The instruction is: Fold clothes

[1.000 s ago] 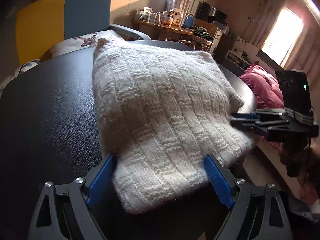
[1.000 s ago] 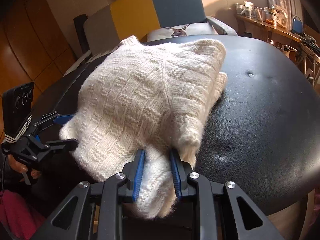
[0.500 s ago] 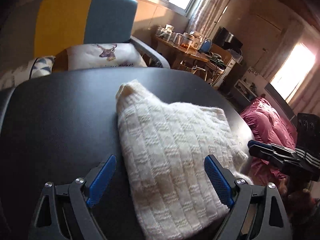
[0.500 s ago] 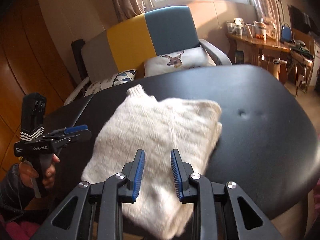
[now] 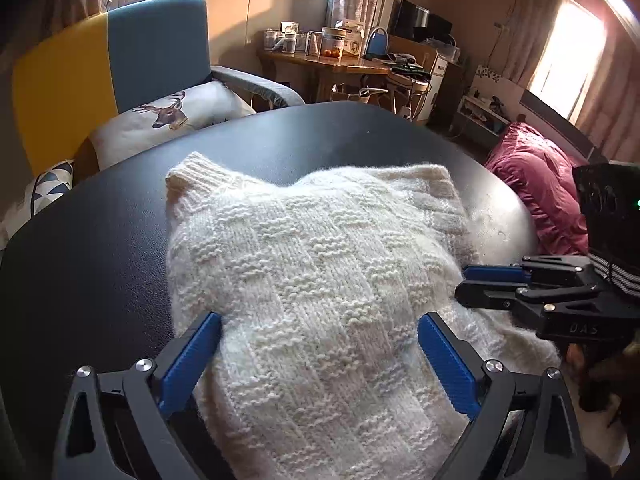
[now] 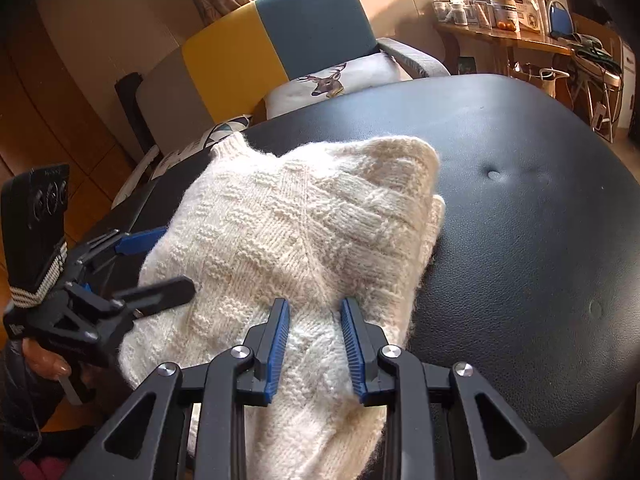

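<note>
A cream knitted sweater (image 5: 320,264) lies folded on the black leather table (image 5: 100,248), collar toward the far side. My left gripper (image 5: 320,340) is open wide, its blue fingers straddling the sweater's near end. In the right wrist view the same sweater (image 6: 288,232) lies under my right gripper (image 6: 315,320), whose fingers stand a narrow gap apart over the near edge with knit showing between them. The left gripper (image 6: 160,266) hovers open at the sweater's left edge. The right gripper (image 5: 470,284) touches the sweater's right edge.
A yellow and blue armchair (image 5: 120,64) with a deer cushion (image 5: 172,120) stands behind the table. A wooden side table (image 5: 332,64) holds several jars. A pink quilt (image 5: 540,184) lies to the right. The table's bare right half (image 6: 540,220) has dimples.
Half a second ago both grippers were drawn back and up from the sweater. Now both are low and close at its near end again. The sweater keeps its folded shape.
</note>
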Demonstrator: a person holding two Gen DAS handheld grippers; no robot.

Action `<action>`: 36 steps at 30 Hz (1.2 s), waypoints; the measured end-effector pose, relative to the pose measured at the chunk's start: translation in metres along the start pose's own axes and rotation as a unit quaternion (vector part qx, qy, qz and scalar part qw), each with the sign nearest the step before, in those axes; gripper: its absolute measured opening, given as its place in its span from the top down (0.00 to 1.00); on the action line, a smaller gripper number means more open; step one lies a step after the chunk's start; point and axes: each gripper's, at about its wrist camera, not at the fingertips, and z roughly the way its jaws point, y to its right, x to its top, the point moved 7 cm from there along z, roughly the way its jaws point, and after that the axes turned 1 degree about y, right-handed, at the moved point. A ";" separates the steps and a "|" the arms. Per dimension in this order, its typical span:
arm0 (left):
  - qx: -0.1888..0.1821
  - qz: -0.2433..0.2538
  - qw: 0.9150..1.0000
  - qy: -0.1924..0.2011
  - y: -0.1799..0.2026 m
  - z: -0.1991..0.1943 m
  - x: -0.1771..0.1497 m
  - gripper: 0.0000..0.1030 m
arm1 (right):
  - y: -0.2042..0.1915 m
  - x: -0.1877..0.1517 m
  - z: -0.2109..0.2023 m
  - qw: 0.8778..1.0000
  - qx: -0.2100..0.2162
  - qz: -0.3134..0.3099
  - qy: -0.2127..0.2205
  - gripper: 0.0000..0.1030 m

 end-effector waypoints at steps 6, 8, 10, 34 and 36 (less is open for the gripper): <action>0.015 -0.036 0.999 -0.006 -0.044 -0.007 0.011 0.03 | 0.010 0.010 -0.019 0.995 0.070 0.070 0.023 0.74; -0.012 -0.069 0.997 -0.017 -0.062 -0.003 0.009 0.03 | 0.018 0.015 -0.034 0.988 0.101 0.104 0.045 0.68; -0.078 -0.126 0.988 -0.042 -0.076 0.006 0.004 0.03 | 0.029 0.020 -0.045 0.980 0.131 0.137 0.060 0.63; -0.185 -0.165 0.967 -0.052 -0.057 0.037 0.008 0.41 | 0.061 0.002 0.027 0.950 0.171 0.258 -0.044 0.59; -0.173 -0.137 0.975 -0.036 -0.046 0.027 0.016 0.47 | 0.059 0.000 0.018 0.954 0.162 0.251 -0.025 0.63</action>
